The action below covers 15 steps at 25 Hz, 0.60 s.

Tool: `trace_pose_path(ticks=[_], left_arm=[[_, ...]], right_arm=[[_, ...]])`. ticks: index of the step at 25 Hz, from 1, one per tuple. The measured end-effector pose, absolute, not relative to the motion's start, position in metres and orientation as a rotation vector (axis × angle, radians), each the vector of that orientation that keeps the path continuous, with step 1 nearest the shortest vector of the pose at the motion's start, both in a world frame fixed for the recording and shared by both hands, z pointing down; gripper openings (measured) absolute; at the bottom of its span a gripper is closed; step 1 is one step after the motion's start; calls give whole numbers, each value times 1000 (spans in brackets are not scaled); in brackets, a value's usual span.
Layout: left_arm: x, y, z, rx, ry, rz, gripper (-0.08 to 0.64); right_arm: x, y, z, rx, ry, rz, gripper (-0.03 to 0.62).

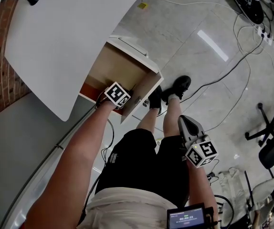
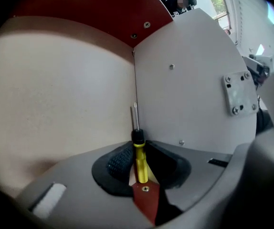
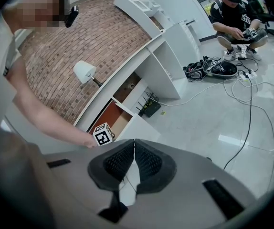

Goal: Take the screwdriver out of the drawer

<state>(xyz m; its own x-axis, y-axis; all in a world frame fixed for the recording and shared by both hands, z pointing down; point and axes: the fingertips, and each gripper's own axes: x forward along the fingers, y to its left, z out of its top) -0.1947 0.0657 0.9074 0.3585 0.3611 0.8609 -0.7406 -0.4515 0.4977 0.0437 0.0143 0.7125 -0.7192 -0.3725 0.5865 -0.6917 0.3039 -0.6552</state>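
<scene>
Left gripper (image 2: 138,150) was down inside the drawer (image 2: 56,94), jaws clamped on the yellow handle of the screwdriver (image 2: 140,165). The shaft pointed away, toward the corner where two drawer walls met. It was a small tool, and it read as light and rigid. The smooth plastic handle looked likely to twist or slide between the ribbed pads (image 2: 120,160). The hold on the handle just behind the black collar seemed the right place, since the thin metal shaft would give far less to bite on.

The right gripper (image 3: 134,149) hung out at the person's side, jaws pressed together on nothing, with only floor beyond them.

What couldn't be seen: in the head view the marker cube (image 1: 117,94) and forearm covered the left jaws, and the screwdriver didn't show there at all. The shaft's tip was too fine to name its type. The butt of the handle sat behind a red piece (image 2: 145,202) at the base of the jaws. Whether the tool rested on the drawer bottom or hung clear of it couldn't be told.
</scene>
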Motion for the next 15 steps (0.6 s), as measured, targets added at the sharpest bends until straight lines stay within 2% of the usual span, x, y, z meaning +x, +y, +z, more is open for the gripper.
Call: trace_pose_path(ticks=[15], left_arm=[[-195,65,907,1545,-437,1296,71]], right_arm=[[34,8,706,947,-2268,1358,8]])
